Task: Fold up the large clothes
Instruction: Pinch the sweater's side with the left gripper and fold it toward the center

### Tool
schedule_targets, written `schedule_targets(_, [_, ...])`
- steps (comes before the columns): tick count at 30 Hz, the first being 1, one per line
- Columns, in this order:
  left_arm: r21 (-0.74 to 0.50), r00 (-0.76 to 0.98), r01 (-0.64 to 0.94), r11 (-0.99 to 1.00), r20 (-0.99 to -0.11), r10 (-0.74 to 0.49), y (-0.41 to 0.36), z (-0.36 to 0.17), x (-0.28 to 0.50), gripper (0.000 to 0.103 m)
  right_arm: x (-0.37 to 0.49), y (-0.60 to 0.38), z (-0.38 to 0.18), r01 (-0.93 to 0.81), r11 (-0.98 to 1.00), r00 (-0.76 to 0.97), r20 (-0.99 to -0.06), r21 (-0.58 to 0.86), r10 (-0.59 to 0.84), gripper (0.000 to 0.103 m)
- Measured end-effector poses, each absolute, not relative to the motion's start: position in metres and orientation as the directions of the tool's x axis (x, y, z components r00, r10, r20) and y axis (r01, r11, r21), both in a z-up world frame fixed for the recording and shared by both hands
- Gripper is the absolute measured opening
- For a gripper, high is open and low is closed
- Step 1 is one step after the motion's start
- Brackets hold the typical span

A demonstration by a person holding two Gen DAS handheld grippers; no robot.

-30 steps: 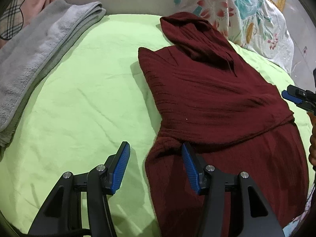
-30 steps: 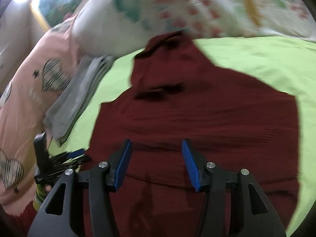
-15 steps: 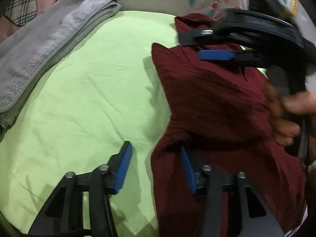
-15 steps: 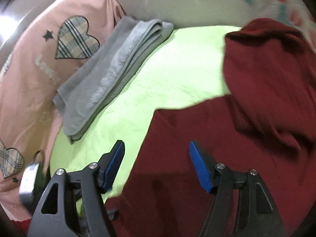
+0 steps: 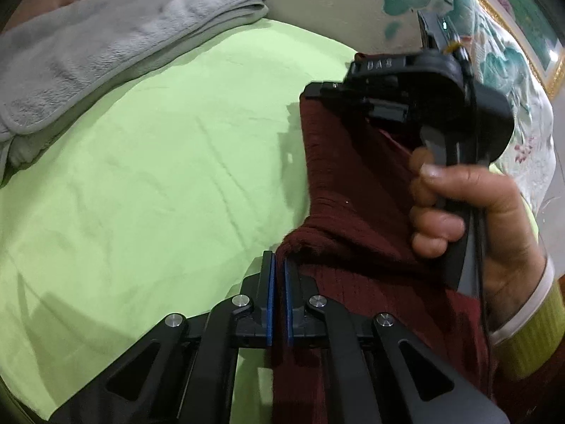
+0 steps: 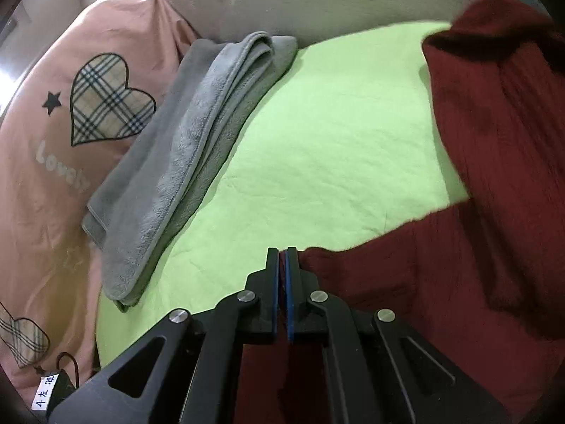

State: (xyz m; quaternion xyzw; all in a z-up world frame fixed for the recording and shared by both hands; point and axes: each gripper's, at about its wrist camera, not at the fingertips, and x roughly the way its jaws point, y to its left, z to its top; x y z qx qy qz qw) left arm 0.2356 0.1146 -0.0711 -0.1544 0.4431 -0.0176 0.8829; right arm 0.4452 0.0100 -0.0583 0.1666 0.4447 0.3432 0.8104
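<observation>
A dark red knitted sweater (image 5: pixel 346 183) lies on the green sheet (image 5: pixel 159 162). My left gripper (image 5: pixel 278 265) is shut on the sweater's left edge, at a bunched fold. My right gripper (image 6: pixel 282 258) is shut on another part of that edge, with red fabric (image 6: pixel 494 162) between the blue pads. In the left wrist view the right gripper's body (image 5: pixel 423 88) and the hand holding it sit over the sweater's upper part, hiding the collar.
A folded grey towel (image 6: pixel 197 148) lies along the sheet's left side and also shows in the left wrist view (image 5: pixel 99 46). A pink cover with plaid hearts (image 6: pixel 102 102) lies beyond it. Floral bedding (image 5: pixel 494 53) is behind the sweater.
Both grippers have shut on the sweater's left edge. The right gripper has swung across from the sweater's right side to its left, above the left gripper.
</observation>
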Motion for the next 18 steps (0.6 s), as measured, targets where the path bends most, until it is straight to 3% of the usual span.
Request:
schedule_targets(2, [-0.305, 0.602, -0.100, 0.947, -0.776, -0.187, 0.116, -0.070, 0.234, 0.004, 0.442, 0.003, -0.059, -0.381, 0.704, 0.365, -0.602, 0.599, 0.710, 0.007])
schedule_targets(7, [-0.354, 0.608, -0.085, 0.931, -0.759, -0.233, 0.128, -0.056, 0.230, 0.004, 0.419, -0.063, -0.028, -0.351, 0.720, 0.485, -0.541, 0.599, 0.687, 0.034])
schedule_targets(12, [-0.334, 0.627, -0.030, 0.942, -0.741, -0.242, 0.107, -0.027, 0.249, 0.006, 0.420, -0.166, -0.009, -0.200, 0.794, 0.612, -0.559, 0.575, 0.559, 0.035])
schedule_targets(15, [-0.318, 0.627, 0.004, 0.948, -0.737, -0.250, 0.089, -0.013, 0.270, 0.015, 0.428, -0.214, -0.004, -0.115, 0.812, 0.649, -0.576, 0.572, 0.497, 0.035])
schedule_targets(18, [-0.288, 0.636, 0.030, 0.957, -0.733, -0.241, 0.075, 0.001, 0.300, 0.031, 0.439, -0.243, 0.003, -0.081, 0.831, 0.670, -0.587, 0.551, 0.454, 0.035])
